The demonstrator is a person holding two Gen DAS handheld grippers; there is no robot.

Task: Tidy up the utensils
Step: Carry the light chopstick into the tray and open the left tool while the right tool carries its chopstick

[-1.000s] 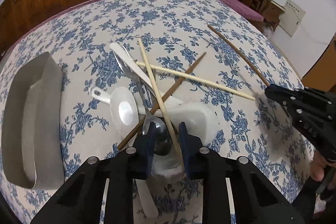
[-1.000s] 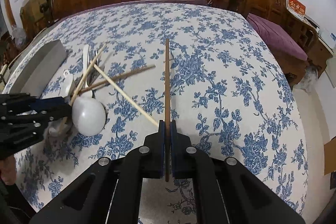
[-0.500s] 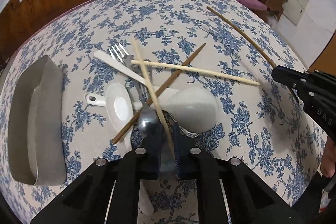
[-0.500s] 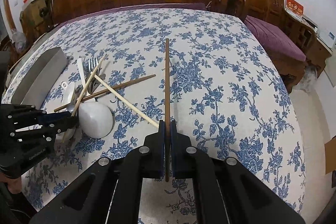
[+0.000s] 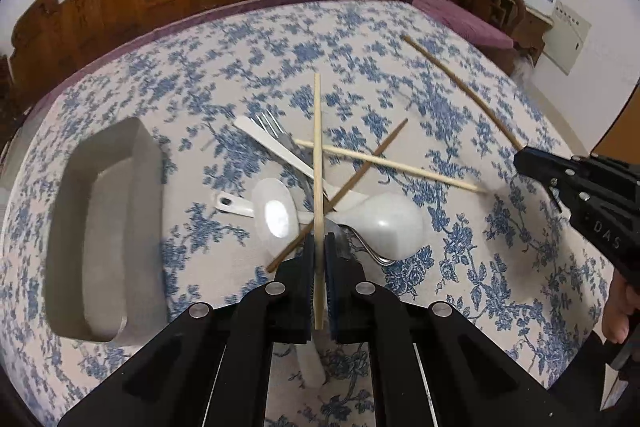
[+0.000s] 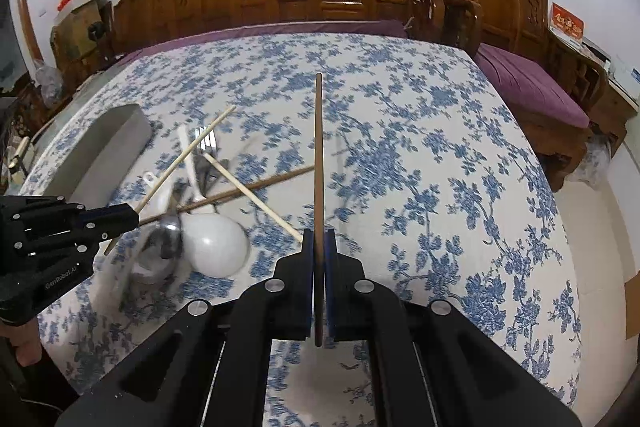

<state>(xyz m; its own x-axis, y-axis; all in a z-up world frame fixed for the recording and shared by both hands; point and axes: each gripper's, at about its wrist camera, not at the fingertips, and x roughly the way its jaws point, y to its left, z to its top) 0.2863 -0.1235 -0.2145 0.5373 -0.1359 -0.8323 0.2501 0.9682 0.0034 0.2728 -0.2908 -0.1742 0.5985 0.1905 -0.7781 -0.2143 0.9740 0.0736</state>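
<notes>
Over floral tablecloth (image 5: 440, 99), left gripper (image 5: 319, 247) pinching pale chopstick (image 5: 317, 147), right gripper (image 6: 319, 247) pinching brown chopstick (image 6: 318, 147), tray (image 5: 104, 227) beside utensil pile (image 5: 320, 203)

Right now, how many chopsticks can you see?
4: a pale wooden chopstick in the left gripper, a dark brown chopstick in the right gripper, another pale chopstick and another dark chopstick crossed on the floral tablecloth.
</notes>
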